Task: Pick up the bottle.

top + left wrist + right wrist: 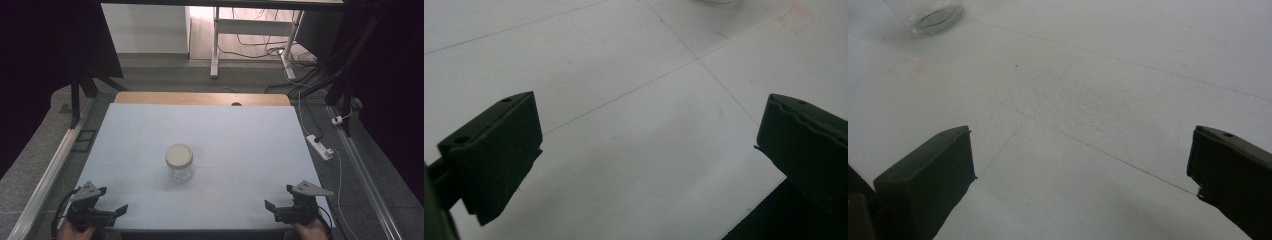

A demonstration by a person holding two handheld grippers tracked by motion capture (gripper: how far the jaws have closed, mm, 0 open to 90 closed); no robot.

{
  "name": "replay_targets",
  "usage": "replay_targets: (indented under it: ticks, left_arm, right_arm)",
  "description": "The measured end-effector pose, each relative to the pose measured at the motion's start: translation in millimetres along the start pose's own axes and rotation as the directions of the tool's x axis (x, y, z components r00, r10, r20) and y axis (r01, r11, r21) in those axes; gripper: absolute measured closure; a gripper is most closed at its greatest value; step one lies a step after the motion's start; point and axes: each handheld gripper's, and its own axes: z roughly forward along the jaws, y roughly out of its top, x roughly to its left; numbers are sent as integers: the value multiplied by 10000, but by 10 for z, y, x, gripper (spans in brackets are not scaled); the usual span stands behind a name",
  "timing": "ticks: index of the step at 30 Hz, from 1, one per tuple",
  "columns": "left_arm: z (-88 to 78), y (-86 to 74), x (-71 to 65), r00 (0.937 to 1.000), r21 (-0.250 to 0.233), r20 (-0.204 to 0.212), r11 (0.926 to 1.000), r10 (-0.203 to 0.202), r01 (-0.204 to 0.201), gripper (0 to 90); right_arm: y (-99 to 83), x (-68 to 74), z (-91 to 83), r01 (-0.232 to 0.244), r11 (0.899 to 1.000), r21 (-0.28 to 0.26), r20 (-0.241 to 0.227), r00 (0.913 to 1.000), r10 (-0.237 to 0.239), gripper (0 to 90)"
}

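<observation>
A clear glass jar (179, 163) with a cream lid stands upright near the middle of the white table top (225, 135). Its glass base (933, 15) shows at the top left of the right gripper view. My left gripper (121, 210) rests at the front left corner, well short of the jar, jaws wide open with bare table between them (649, 145). At the front right corner my right gripper (270, 206) is also open and holds nothing (1083, 170). Both point inward toward the jar.
A wooden strip (200, 98) runs along the table's far edge. A power strip (320, 146) and cables lie on the floor to the right. A metal rail (47, 175) runs along the left side. Dark stands rise at both sides.
</observation>
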Motion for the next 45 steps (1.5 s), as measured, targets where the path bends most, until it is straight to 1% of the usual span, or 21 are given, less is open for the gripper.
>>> replay_targets:
  ticks: [9, 11, 13, 15, 16, 18, 19, 22, 24, 27, 29, 30, 34, 36, 38, 41, 43, 45]
  left_arm:
    - [9, 8, -14, 9999, 77, -68, 9999, 96, -96, 0]
    - [10, 12, -12, 10000, 12, -12, 10000, 96, -96, 0]
    - [5, 22, -9, 10000, -168, 46, 9998, 68, -67, 0]
    - [1, 38, -4, 9997, -363, 230, 9993, 43, -35, 0]
    - [-1, 45, -3, 9995, -415, 290, 9991, 116, -104, 0]
    - [-1, 55, -14, 9995, -466, 215, 9986, 243, -233, 0]
    - [2, 63, -22, 9991, -515, 178, 9980, 377, -367, 0]
    - [9, 74, -31, 9988, -535, 187, 9976, 455, -444, 0]
    - [16, 87, -38, 9978, -623, 225, 9962, 626, -611, 0]
    - [29, 111, -34, 9955, -752, 516, 9943, 796, -756, 0]
    - [46, 128, -36, 9941, -758, 648, 9938, 866, -816, 0]
    - [66, 147, -42, 9924, -749, 736, 9928, 989, -934, 0]
    - [93, 179, -53, 9903, -756, 808, 9914, 1133, -1072, 0]
    - [110, 195, -57, 9897, -826, 806, 9903, 1182, -1115, 0]
    - [123, 206, -52, 9882, -1006, 873, 9881, 1257, -1167, 0]
    - [146, 228, -48, 9874, -1062, 934, 9873, 1280, -1180, 0]
    - [172, 247, -58, 9860, -1013, 961, 9868, 1365, -1267, 6]
    - [204, 268, -77, 9826, -1021, 1089, 9849, 1505, -1395, 5]
  right_arm:
    - [1, -3, 3, 20, 10000, 27, -95, 10000, -19, 0]
    - [1, -2, 4, 26, 10000, 31, -100, 9999, -26, 0]
    - [1, -1, 6, 25, 10000, 48, -109, 9999, -25, 0]
    - [2, -1, 8, 23, 10000, 62, -109, 9999, -22, 0]
    - [3, -1, 10, 28, 10000, 84, -119, 9999, -27, 0]
    - [3, -1, 12, 25, 10000, 94, -120, 9999, -24, 0]
    - [3, -2, 13, 19, 9999, 104, -126, 9999, -17, 0]
    - [5, -2, 16, 35, 9999, 144, -133, 9999, -33, 0]
    - [5, 1, 19, 80, 9998, 165, -168, 9998, -77, 0]
    - [6, 6, 22, 121, 9997, 200, -179, 9998, -118, 0]
    - [8, 8, 27, 158, 9996, 244, -201, 9997, -153, 0]
    - [8, 7, 28, 163, 9995, 257, -207, 9997, -158, 0]
    - [10, 7, 37, 171, 9993, 330, -242, 9996, -163, 0]
    - [11, 7, 42, 181, 9992, 350, -275, 9995, -172, 0]
    - [12, 9, 43, 207, 9990, 400, -287, 9994, -196, 0]
    - [13, 13, 47, 269, 9987, 434, -367, 9990, -253, 0]
    - [15, 20, 50, 339, 9983, 477, -404, 9987, -320, 0]
    - [15, 22, 53, 376, 9981, 491, -393, 9986, -357, 0]
